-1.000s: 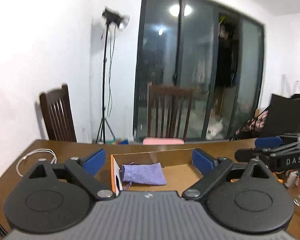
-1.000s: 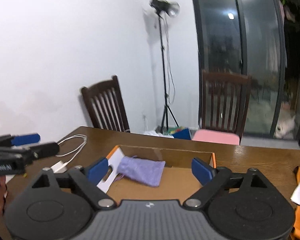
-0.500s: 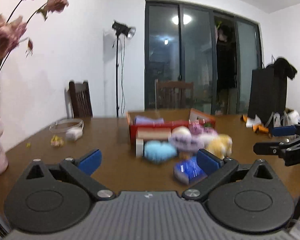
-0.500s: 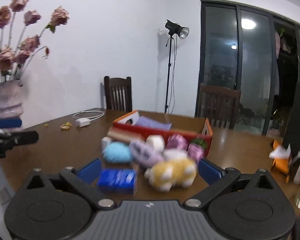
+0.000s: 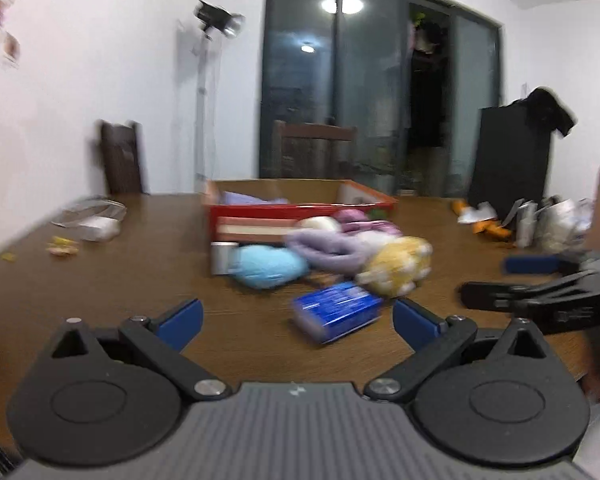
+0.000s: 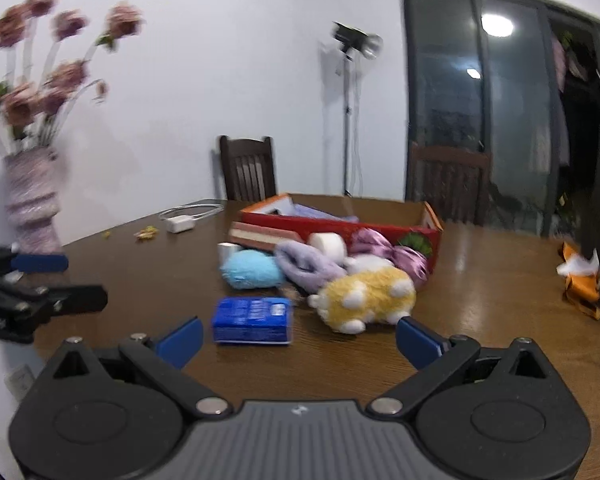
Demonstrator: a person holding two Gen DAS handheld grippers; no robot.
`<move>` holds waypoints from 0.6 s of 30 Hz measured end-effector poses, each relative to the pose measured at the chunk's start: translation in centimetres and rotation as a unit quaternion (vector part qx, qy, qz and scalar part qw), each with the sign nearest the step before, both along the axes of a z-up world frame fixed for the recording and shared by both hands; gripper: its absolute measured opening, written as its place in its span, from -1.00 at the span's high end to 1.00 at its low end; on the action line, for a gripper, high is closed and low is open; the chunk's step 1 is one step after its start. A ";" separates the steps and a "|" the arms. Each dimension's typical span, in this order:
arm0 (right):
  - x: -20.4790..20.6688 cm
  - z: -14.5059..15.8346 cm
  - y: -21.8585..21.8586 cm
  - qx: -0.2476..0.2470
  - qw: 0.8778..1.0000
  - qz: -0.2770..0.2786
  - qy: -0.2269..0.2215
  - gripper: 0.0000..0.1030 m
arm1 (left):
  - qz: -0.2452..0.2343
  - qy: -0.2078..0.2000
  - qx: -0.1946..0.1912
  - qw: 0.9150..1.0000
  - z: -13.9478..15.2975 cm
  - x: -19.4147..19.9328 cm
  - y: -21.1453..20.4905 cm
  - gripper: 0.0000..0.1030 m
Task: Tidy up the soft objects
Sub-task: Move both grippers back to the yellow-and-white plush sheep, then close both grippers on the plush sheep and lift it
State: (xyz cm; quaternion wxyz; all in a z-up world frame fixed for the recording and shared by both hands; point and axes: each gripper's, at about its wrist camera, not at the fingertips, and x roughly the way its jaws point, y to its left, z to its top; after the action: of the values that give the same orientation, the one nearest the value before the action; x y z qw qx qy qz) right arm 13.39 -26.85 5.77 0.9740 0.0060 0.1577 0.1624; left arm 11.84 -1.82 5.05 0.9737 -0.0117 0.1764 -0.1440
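Observation:
A red cardboard box (image 5: pixel 300 210) (image 6: pixel 332 224) stands mid-table with a purple pouch (image 5: pixel 244 199) inside. In front of it lies a pile: a light blue plush (image 6: pixel 252 270), a purple soft piece (image 6: pixel 304 264), a yellow and white plush (image 6: pixel 364 294), a white roll (image 6: pixel 328 244) and a pink satin bow (image 6: pixel 380 246). A blue packet (image 5: pixel 336 312) (image 6: pixel 252 318) lies nearest. My left gripper (image 5: pixel 297 320) is open and empty, short of the packet. My right gripper (image 6: pixel 299 340) is also open and empty, just short of the packet and the yellow plush.
A vase of pink flowers (image 6: pixel 32 200) stands at the table's left edge. A white charger with cable (image 6: pixel 180 222) lies at the back left. Orange and white clutter (image 6: pixel 580 280) sits at the right. Dark wooden chairs (image 6: pixel 248 172) stand behind the table.
Both grippers have pulled back from over the box, so the pile in front of it has come into view. In the last half second they have edged closer to the pile. Both stayed open.

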 end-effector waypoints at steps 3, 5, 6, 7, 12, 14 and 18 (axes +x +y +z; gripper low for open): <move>3.6 0.1 -2.4 0.047 0.998 -0.016 0.033 -0.78 | -0.038 0.020 -0.035 0.998 0.4 3.3 -2.1 -0.92; 6.0 0.3 -3.6 0.070 0.996 -0.021 0.041 -0.72 | -0.059 0.042 -0.048 0.996 0.6 5.9 -3.8 -0.50; 7.3 0.5 -4.2 0.079 0.996 -0.021 0.042 -0.69 | -0.070 0.061 -0.054 0.994 0.5 7.5 -4.7 -0.22; 8.8 0.6 -4.8 0.087 0.995 -0.020 0.045 -0.65 | -0.079 0.085 -0.062 0.991 0.4 9.1 -5.6 -0.08; 15.7 -0.1 -6.3 0.125 0.988 0.002 0.086 -0.48 | -0.079 0.143 -0.067 0.984 -0.9 14.0 -9.4 0.05; 17.8 -0.9 -6.5 0.138 0.985 0.010 0.105 -0.42 | -0.068 0.163 -0.061 0.982 -1.8 15.2 -10.1 0.06; 19.2 -2.4 -7.0 0.158 0.977 0.019 0.142 -0.03 | -0.080 0.179 -0.082 0.977 -2.5 15.7 -10.1 0.05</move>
State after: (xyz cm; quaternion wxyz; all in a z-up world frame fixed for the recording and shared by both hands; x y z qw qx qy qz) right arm 32.59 -33.88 3.35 0.9254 0.1795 0.2665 0.2011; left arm 27.56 -11.93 2.50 0.9073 -0.1026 0.3357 -0.2313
